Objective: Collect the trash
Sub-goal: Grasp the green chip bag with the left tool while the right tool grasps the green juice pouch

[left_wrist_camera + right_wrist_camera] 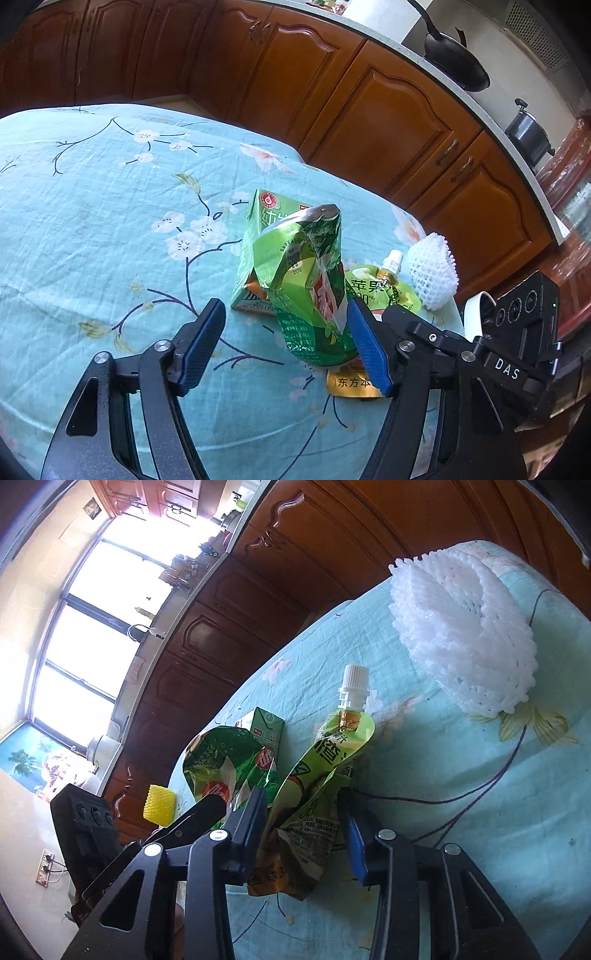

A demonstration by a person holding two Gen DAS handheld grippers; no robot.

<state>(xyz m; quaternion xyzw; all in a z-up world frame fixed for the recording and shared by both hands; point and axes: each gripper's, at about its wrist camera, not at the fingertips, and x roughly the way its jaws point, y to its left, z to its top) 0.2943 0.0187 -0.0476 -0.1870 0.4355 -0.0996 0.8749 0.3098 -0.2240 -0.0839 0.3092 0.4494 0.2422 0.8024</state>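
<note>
Trash crowds the counter [92, 221] in the left view: a crumpled bag [310, 280] stands between the left gripper's [286, 345] parted jaws, right pad touching it, left pad apart. Behind it stands a carton [258, 236]; a pouch [384, 291] and foam net [432, 273] lie to the right. In the right view, the right gripper [306, 830] pinches the pouch [314, 797]. The bag [229, 768] stands just left, the net [461, 635] well behind.

A home kitchen: carved wooden cabinet doors [373, 110] run under a pale counter [461, 88] carrying a black pan [456, 66] and a pot [526, 131], with a large window [96, 627] behind.
</note>
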